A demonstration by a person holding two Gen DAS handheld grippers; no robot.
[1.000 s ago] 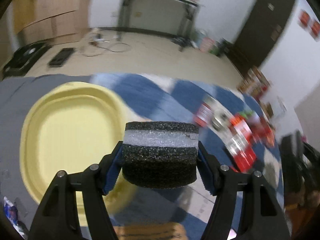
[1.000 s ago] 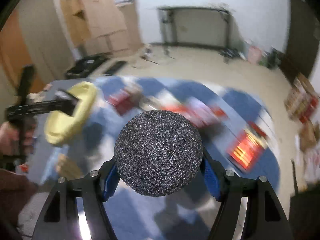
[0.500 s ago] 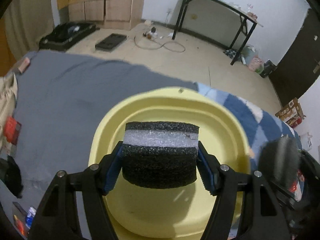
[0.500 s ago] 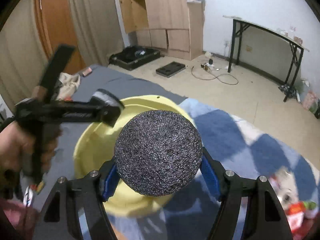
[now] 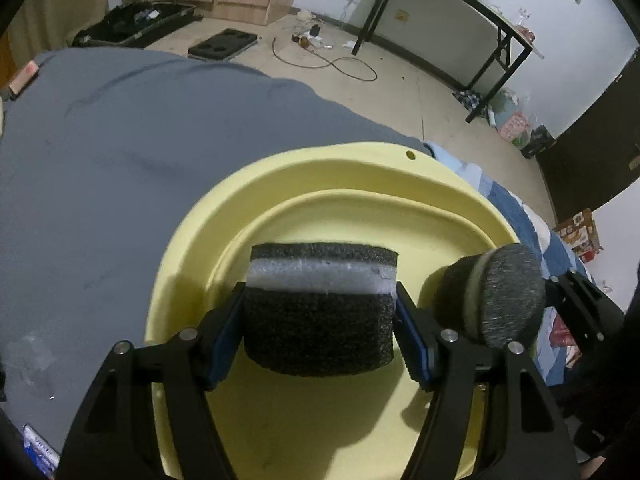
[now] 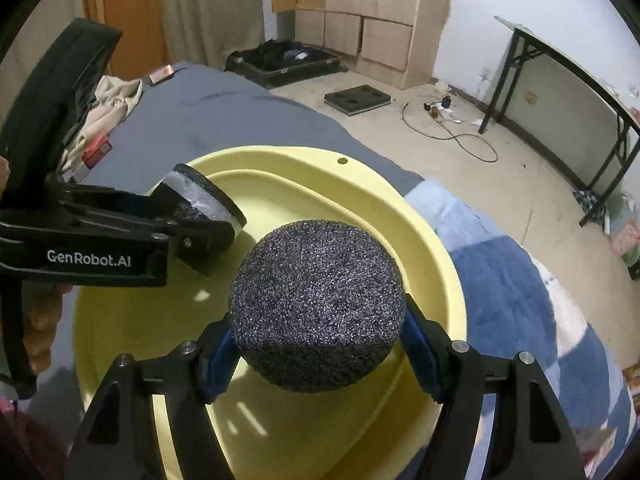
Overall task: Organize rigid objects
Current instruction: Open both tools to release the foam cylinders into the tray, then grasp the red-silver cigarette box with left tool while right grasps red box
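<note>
My left gripper [image 5: 320, 336] is shut on a black foam disc with a white middle layer [image 5: 320, 320], held over the yellow basin [image 5: 360, 172]. My right gripper [image 6: 318, 344] is shut on a second black foam disc [image 6: 316, 304], also held over the yellow basin [image 6: 280, 160]. In the left wrist view the right gripper's disc [image 5: 496, 296] hangs over the basin's right side. In the right wrist view the left gripper [image 6: 200, 216] with its disc [image 6: 208, 196] is over the basin's left side. The basin's floor shows bare.
The basin sits on a bed with a grey sheet [image 5: 120, 140] and a blue checked blanket [image 6: 520, 300]. Clothes and a red box [image 6: 96, 120] lie at the bed's far left. Beyond the bed are the floor, a cable, an open suitcase [image 6: 284, 60] and a black-legged table [image 5: 460, 12].
Both grippers swung left from the blue blanket with red packets to the yellow basin, each still holding its foam disc. They now hang side by side, lower over the basin.
</note>
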